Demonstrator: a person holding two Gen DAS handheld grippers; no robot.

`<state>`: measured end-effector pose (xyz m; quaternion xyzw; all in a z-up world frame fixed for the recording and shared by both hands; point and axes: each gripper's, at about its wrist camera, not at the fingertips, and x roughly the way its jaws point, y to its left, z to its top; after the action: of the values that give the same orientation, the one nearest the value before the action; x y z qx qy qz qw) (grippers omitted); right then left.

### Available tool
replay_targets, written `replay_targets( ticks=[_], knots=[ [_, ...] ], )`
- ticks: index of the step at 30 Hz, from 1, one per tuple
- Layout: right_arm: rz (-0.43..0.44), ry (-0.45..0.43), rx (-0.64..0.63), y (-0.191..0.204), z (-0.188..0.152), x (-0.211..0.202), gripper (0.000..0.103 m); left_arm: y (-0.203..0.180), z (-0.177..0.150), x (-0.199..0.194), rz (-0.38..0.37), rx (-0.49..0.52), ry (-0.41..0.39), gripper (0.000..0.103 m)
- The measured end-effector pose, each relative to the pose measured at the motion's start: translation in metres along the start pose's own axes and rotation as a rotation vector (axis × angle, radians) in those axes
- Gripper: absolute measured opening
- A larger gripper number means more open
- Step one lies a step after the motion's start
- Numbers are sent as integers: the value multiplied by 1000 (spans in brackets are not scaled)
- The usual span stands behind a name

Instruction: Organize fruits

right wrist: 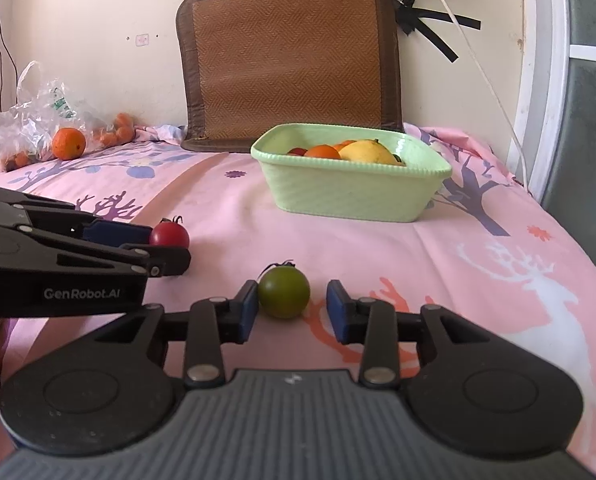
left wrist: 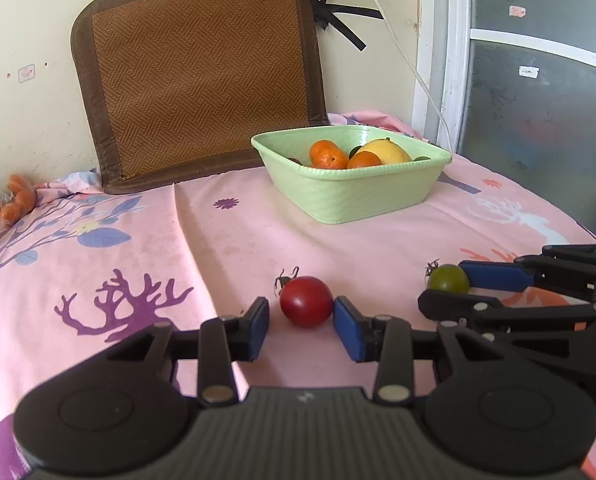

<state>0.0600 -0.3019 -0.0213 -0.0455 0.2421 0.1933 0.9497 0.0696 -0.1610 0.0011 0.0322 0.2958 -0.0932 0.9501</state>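
Observation:
A red tomato point(left wrist: 306, 301) lies on the pink cloth between the open fingers of my left gripper point(left wrist: 301, 322), touching the right pad. A green tomato point(right wrist: 284, 292) lies between the open fingers of my right gripper point(right wrist: 292, 312), touching the left pad. Each shows in the other view: the green tomato point(left wrist: 448, 279) with the right gripper point(left wrist: 444, 290) around it, and the red tomato point(right wrist: 169, 234) with the left gripper point(right wrist: 160, 246). A light green basket point(left wrist: 350, 196) point(right wrist: 350, 194) stands behind, holding oranges and a yellow fruit.
A brown woven mat point(left wrist: 202, 76) leans on the wall behind the basket. A loose orange point(right wrist: 69, 143) and a plastic bag point(right wrist: 26, 120) with small orange fruit lie at the far left. A white cable point(right wrist: 482, 68) hangs near the door frame at the right.

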Motion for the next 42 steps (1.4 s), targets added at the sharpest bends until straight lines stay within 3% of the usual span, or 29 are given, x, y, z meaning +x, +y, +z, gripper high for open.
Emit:
replay_targets(
  ticks=[28,42],
  knots=[
    [17,0,7,-3,0,0,41,4,0,0,-15,-29,-2,41],
    [29,-14,15,-3,-1,-4,41,1,-1,1,14,-1,4,46]
  ],
)
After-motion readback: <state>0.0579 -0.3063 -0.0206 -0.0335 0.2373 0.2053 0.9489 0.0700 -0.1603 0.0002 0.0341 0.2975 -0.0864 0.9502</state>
